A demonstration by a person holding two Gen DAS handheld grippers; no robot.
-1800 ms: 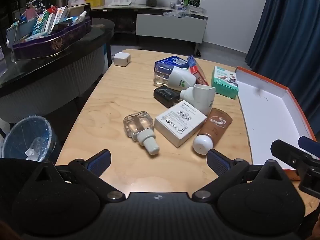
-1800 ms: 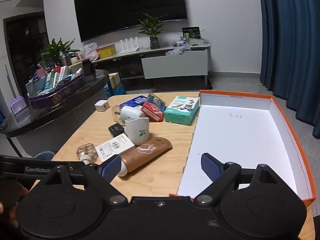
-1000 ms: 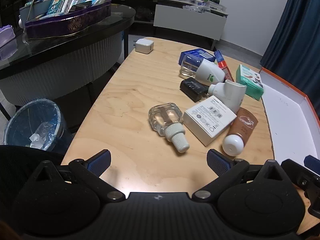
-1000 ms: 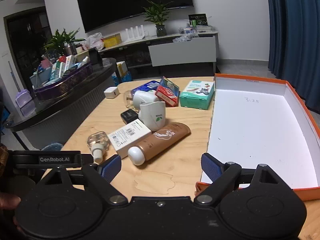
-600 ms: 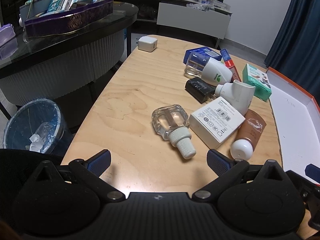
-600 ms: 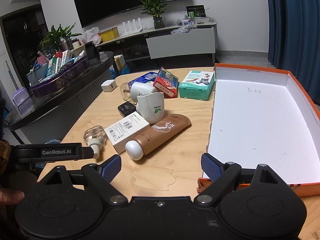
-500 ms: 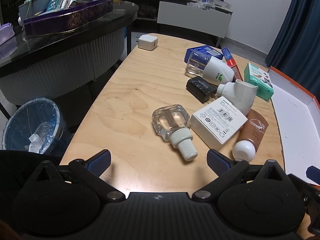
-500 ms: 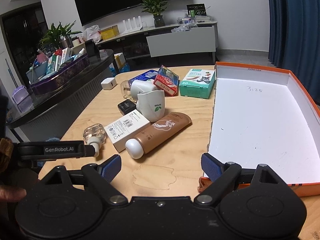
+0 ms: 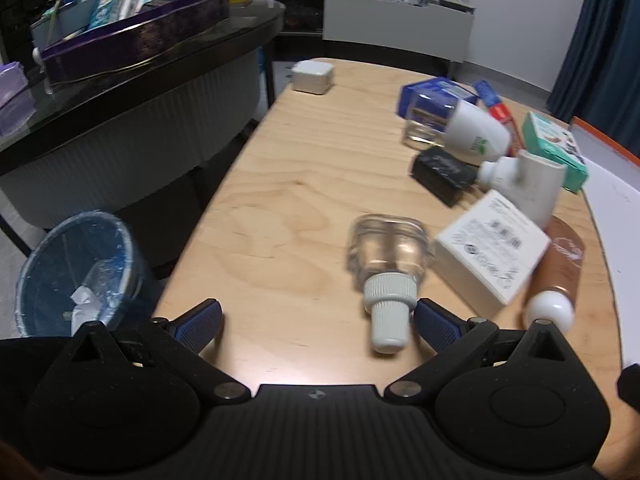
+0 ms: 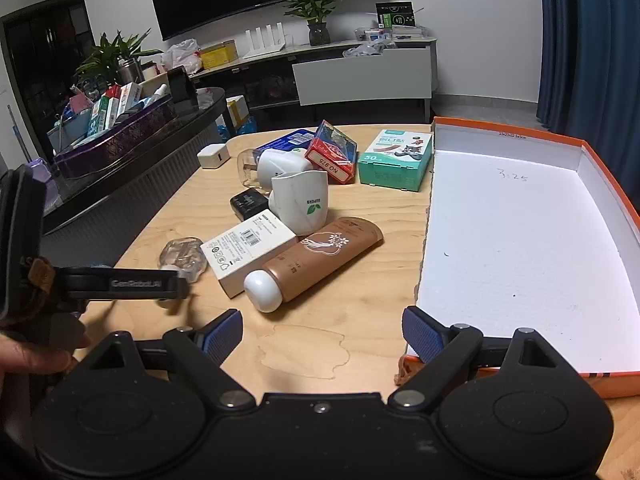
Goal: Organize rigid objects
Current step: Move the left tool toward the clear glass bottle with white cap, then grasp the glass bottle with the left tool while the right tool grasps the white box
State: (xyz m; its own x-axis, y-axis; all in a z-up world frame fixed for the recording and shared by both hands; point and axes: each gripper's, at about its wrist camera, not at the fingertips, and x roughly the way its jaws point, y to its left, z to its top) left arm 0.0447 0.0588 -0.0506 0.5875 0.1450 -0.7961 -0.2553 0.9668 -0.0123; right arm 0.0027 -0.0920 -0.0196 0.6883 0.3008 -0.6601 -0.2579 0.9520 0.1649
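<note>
Pale plywood made up the worktop (image 9: 304, 184), with a dark counter and a blue bin off its left edge. Nearest the left gripper (image 9: 316, 322) lay the glass bottle (image 9: 387, 252), on its side, its ribbed white cap (image 9: 389, 312) pointing back at the camera and sitting just inside the right-hand finger. The jaws stood wide apart with nothing between them but that cap.

Clear, thick-walled glass would likely be heavy for its size, rigid, smooth and slippery, and liable to chip if dropped or knocked. The ribbed cap looked like the surest hold: narrow enough to fit, textured against slipping. The squat body seemed broader and slicker, though flat-sided enough to take pads across it.

Just beside the bottle on its right sat a white box (image 9: 493, 246), touching or nearly so; a closing finger could nudge it. Beyond that lay a brown tube (image 10: 320, 258) with a white cap, then a white inhaler-shaped piece (image 10: 300, 200), a black block (image 10: 249, 203) and further cartons in a loose heap.

Farther right stood the orange-rimmed tray (image 10: 608, 172), its white floor bare, probably where the things were meant to go. The right gripper (image 10: 322, 336) hovered low over bare wood near the tray's front corner, jaws spread and holding nothing.
</note>
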